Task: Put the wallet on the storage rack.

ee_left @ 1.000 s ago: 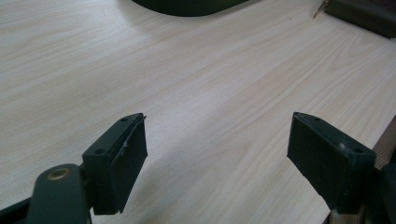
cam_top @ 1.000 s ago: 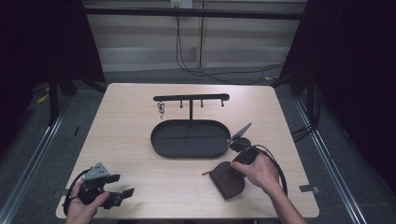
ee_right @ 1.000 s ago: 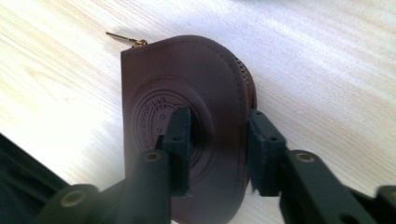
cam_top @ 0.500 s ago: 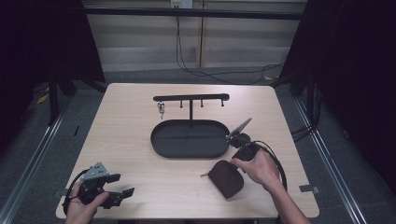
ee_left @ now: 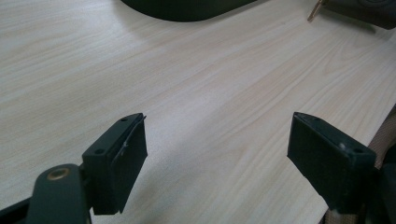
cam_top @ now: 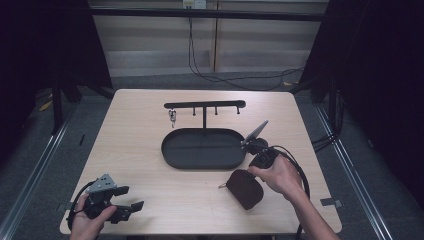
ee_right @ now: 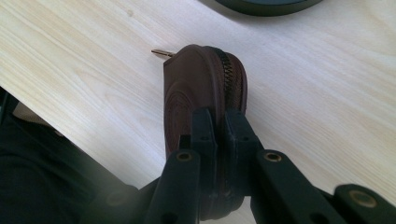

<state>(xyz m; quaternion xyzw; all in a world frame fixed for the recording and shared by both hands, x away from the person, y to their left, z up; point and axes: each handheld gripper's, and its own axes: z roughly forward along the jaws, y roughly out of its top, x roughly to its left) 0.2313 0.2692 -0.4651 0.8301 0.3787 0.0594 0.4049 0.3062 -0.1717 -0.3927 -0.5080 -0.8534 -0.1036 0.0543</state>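
Brown leather zip pouch (ee_right: pixel 205 107) is clamped on its edge between the nearly closed jaws of the right gripper (ee_right: pixel 217 128), standing on the table just in front of the black oval tray (cam_top: pixel 204 148). Left gripper (ee_left: pixel 217 154) jaws are spread wide, nothing held, low over bare light wood tabletop (cam_top: pixel 150 125) at the near left corner. Black hook rack (cam_top: pixel 205 105) is seen behind the tray; surroundings are dark.

One brown zippered pouch (cam_top: pixel 245 188), one black oval tray (cam_top: pixel 203 148), one T-shaped hanger rack (cam_top: pixel 205 105), two grippers: left gripper (cam_top: pixel 131 206), right gripper (ee_right: pixel 215 122).
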